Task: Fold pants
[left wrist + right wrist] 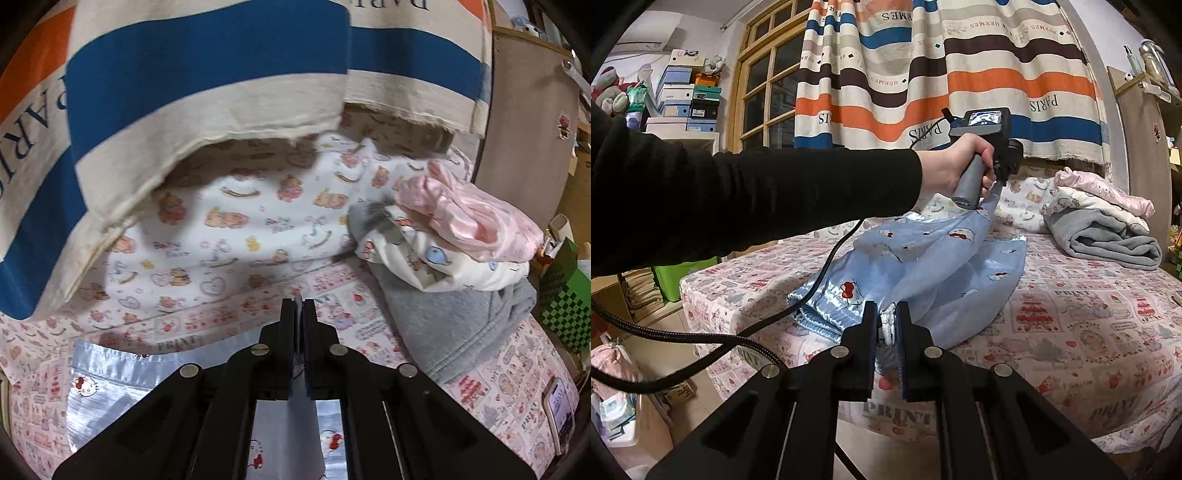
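The light blue satin pants (923,266) with a cat print lie bunched on the bed's patterned sheet (1089,332). In the right wrist view my right gripper (886,314) is shut on their gathered waistband at the near edge of the bed. A hand in a black sleeve holds my left gripper (997,184) over the far side, where it lifts a leg end off the sheet. In the left wrist view my left gripper (297,306) is shut on a thin fold of the blue fabric, and the pants (110,373) spread below it.
A folded stack of grey, white and pink clothes (1108,229) (461,258) sits at the far right of the bed. A striped curtain (221,74) hangs close over a bear-print pillow (240,229). A phone (559,410) lies at the right edge. A black cable (738,332) trails left.
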Action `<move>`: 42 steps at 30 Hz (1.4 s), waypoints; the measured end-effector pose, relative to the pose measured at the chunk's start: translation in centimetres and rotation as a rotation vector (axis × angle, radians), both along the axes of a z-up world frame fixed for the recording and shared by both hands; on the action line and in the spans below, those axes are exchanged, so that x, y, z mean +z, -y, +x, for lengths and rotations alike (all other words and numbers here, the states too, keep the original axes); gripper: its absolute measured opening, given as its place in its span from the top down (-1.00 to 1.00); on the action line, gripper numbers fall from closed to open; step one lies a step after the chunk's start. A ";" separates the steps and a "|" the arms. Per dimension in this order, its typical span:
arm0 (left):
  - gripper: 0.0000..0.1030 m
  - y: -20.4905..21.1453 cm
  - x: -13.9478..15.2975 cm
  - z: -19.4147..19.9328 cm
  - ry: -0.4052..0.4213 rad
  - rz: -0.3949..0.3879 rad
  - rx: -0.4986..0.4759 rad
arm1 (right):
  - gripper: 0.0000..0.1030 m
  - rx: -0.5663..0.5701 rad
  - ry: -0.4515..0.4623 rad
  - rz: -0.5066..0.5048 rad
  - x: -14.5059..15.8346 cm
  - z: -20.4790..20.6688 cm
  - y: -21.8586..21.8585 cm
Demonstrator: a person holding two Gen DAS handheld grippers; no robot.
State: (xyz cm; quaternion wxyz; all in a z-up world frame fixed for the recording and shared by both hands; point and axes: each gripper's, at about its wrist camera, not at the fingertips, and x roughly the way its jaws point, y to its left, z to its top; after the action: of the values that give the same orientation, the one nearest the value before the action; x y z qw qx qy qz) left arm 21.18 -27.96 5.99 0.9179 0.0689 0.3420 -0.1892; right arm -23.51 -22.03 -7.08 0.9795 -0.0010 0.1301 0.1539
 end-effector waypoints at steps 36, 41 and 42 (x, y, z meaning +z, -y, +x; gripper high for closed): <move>-0.49 -20.3 2.7 -10.0 0.270 0.001 0.183 | -0.30 -0.169 -0.099 0.109 3.3 6.6 5.8; -0.49 -23.2 1.0 -10.9 0.249 -0.034 0.217 | 0.01 -0.061 -0.248 0.225 3.2 10.4 7.5; -0.49 -23.6 0.6 -11.1 0.245 -0.037 0.221 | 0.03 -0.056 -0.276 0.228 3.0 11.2 7.4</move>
State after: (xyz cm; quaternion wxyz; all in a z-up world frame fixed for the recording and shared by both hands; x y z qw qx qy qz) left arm 10.06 -4.37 6.61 0.9690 0.0367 0.2297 -0.0836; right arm -12.27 -29.41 -4.04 0.9501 0.1351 0.2447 0.1388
